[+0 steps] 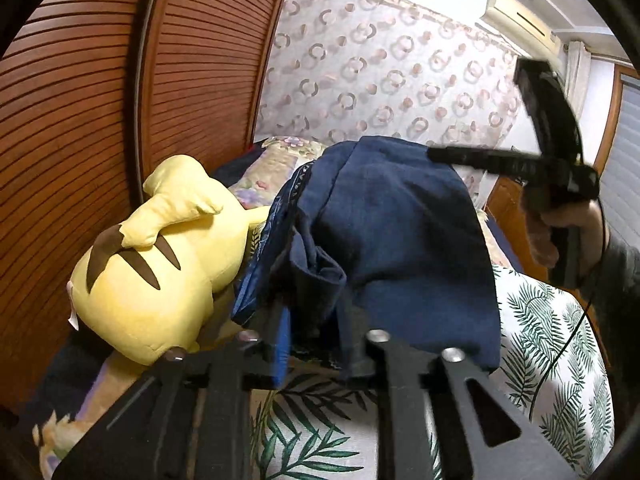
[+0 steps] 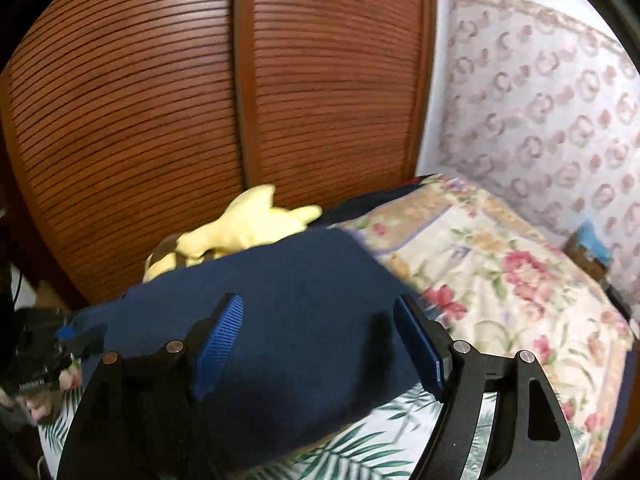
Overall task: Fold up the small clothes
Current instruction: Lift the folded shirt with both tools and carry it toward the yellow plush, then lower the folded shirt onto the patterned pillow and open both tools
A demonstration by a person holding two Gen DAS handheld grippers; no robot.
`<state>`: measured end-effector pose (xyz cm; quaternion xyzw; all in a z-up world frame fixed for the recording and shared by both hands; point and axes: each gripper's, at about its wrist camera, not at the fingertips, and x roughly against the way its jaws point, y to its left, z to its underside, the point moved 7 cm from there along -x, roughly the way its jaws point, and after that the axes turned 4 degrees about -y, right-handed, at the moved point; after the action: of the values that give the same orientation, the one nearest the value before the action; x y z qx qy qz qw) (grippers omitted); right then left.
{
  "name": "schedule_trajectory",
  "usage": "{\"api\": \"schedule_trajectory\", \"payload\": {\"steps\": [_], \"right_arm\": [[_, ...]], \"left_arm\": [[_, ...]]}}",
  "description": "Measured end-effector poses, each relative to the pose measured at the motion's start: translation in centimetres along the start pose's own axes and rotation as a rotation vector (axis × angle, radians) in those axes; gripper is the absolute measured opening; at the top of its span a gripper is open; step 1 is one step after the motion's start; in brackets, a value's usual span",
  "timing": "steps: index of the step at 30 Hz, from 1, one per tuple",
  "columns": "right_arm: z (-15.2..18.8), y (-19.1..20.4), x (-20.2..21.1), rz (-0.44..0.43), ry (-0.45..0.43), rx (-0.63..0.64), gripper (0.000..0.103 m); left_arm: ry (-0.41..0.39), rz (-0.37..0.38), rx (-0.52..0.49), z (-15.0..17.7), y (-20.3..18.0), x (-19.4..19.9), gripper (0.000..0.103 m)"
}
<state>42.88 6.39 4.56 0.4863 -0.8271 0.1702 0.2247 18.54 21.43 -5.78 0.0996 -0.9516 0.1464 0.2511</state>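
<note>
The navy garment (image 1: 400,240) hung bunched and unfolded above the bed (image 2: 500,280), so the folding seemed barely begun. The left tool (image 1: 316,352) was clamped on its edge; the right tool (image 2: 320,344) stood wide apart, gripping nothing, cloth between its fingers. A yellow plush toy (image 1: 160,264) lay by the louvred wardrobe doors (image 2: 200,100).

yellow plush toy (image 1: 160,264) — louvred wooden doors (image 2: 200,100) behind
</note>
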Motion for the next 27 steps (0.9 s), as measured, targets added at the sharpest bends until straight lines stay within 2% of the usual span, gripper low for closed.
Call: {"api": "schedule_trajectory", "payload": {"steps": [1,2,3,4,5,8,11,14,19,24,27], "right_arm": [[0.3,-0.9,-0.6,-0.006,0.019,0.000,0.079],[0.9,-1.2,-1.2,0.000,0.042,0.003,0.079],[1.5,-1.7,-2.1,0.010,0.067,0.010,0.079],[1.9,-2.1,-2.8,0.022,0.079,0.015,0.079],[2.1,-2.5,-3.4,0.025,0.083,0.007,0.079],[1.1,-3.1,-4.8,0.034,0.069,-0.030,0.081],[0.6,-2.7,-4.0,0.060,0.059,-0.033,0.082],[1.6,-1.4,-2.9,0.099,0.047,-0.049,0.082],[2.1,0.7,1.7,0.105,-0.029,-0.100,0.082],[4.9,3.3,6.6,0.169,-0.059,-0.092,0.082],[7.1,4.6,8.8,0.210,-0.065,-0.102,0.082]], "left_arm": [[-0.007,0.004,-0.006,-0.1,0.0,0.2,0.043],[-0.015,0.004,-0.010,-0.2,0.0,0.4,0.047],[-0.026,0.003,-0.015,-0.4,0.1,0.7,0.062],[-0.042,0.001,-0.018,-0.7,0.1,1.1,0.082],[-0.056,-0.003,-0.021,-0.9,0.1,1.6,0.086],[-0.080,-0.038,-0.050,-1.6,0.0,2.7,0.086],[-0.095,-0.055,-0.067,-2.0,0.0,3.6,0.086],[-0.100,-0.069,-0.080,-2.1,-0.1,4.3,0.086],[-0.099,-0.053,-0.109,-1.6,-1.1,5.3,0.087],[-0.088,-0.030,-0.131,-0.8,-2.8,6.0,0.087],[-0.085,0.018,-0.151,-0.2,-4.3,6.4,0.087]]}}
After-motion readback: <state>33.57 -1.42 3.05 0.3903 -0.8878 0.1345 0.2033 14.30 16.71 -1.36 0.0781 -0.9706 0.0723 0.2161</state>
